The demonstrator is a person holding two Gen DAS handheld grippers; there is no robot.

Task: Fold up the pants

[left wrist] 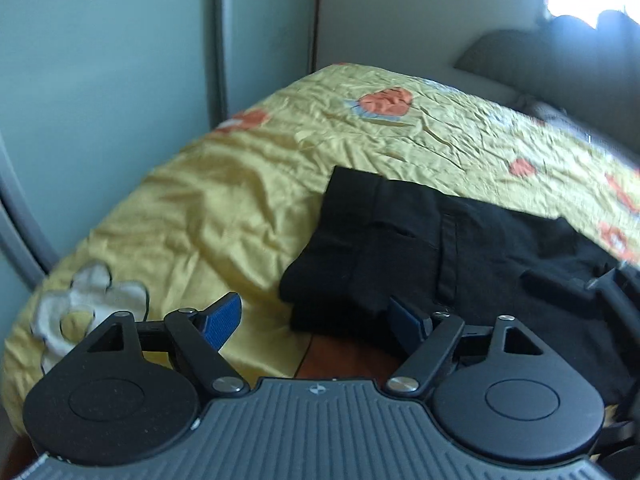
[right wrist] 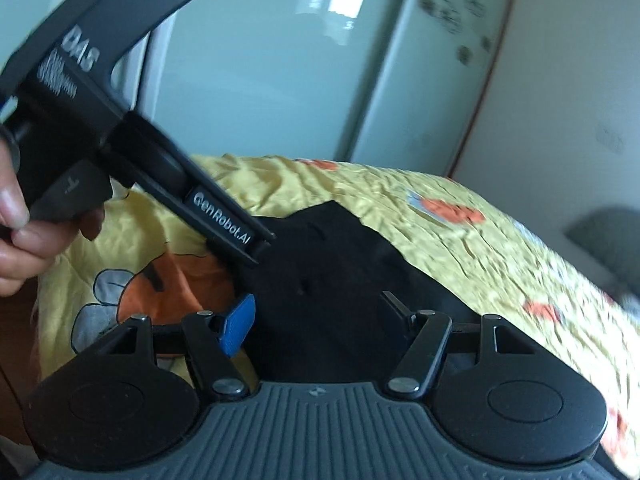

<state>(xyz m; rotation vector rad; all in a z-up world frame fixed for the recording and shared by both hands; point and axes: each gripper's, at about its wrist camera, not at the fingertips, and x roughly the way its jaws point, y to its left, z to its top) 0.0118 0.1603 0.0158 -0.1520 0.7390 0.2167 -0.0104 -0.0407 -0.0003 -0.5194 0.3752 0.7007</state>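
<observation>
Two spread grippers, left gripper (left wrist: 316, 318), right gripper (right wrist: 316, 322), black pants (left wrist: 440, 248), yellow flowered bedspread (left wrist: 224, 200), pale wardrobe doors (left wrist: 100, 60).

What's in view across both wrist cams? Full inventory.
pants: 1, black, folded, near edge of the bed
bedspread: 1, yellow with orange and white flower prints, covers the bed
wardrobe doors: pale green-grey, behind the bed
cushion: 1, grey, far right
left gripper: 1, black with blue pads, open, above the pants' near-left corner
right gripper: 1, same type, open over the pants
hand: 1, holding the left gripper's handle, right-wrist view
</observation>
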